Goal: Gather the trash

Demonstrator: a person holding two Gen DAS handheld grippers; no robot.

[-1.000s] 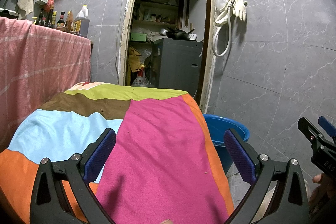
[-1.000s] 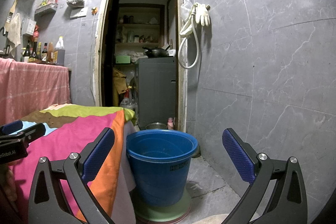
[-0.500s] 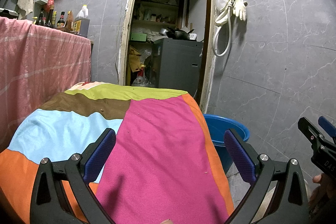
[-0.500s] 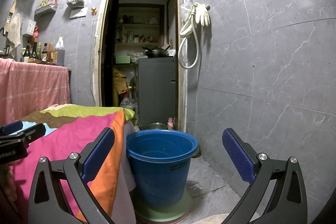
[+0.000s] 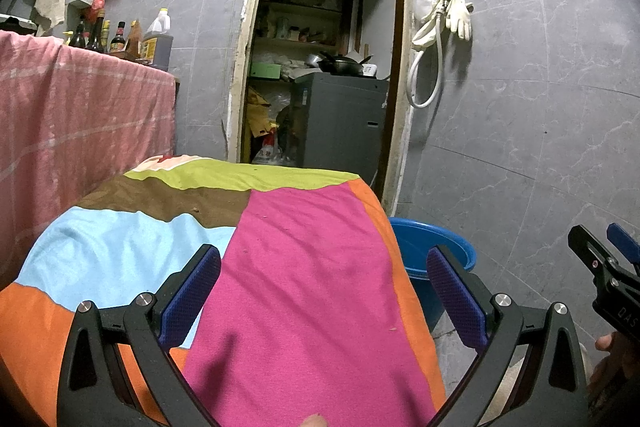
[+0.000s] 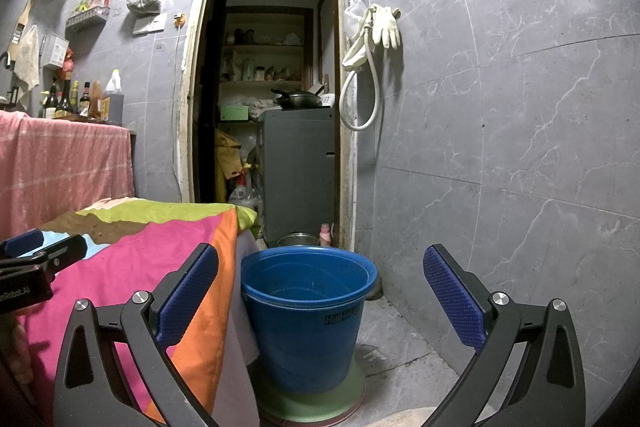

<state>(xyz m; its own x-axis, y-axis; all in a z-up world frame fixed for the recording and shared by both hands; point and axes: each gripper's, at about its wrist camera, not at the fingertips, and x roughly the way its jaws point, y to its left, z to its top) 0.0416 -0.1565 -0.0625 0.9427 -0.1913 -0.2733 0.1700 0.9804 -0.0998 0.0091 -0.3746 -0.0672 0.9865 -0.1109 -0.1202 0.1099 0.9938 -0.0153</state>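
Grey tiled walls surround a counter (image 5: 312,267) draped in a patchwork cloth; through the left camera my left tool (image 5: 320,291) hangs released over it. Through the right camera, my right tool (image 6: 320,291) gapes, empty, above the blue bucket (image 6: 308,311) beside the counter.

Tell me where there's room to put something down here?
The colourful cloth on the table is bare, from the pink curtain across to the edge above the blue bucket. The bucket looks empty too. Grey floor lies free between bucket and tiled wall. The counter with bottles and the doorway shelves are crowded.
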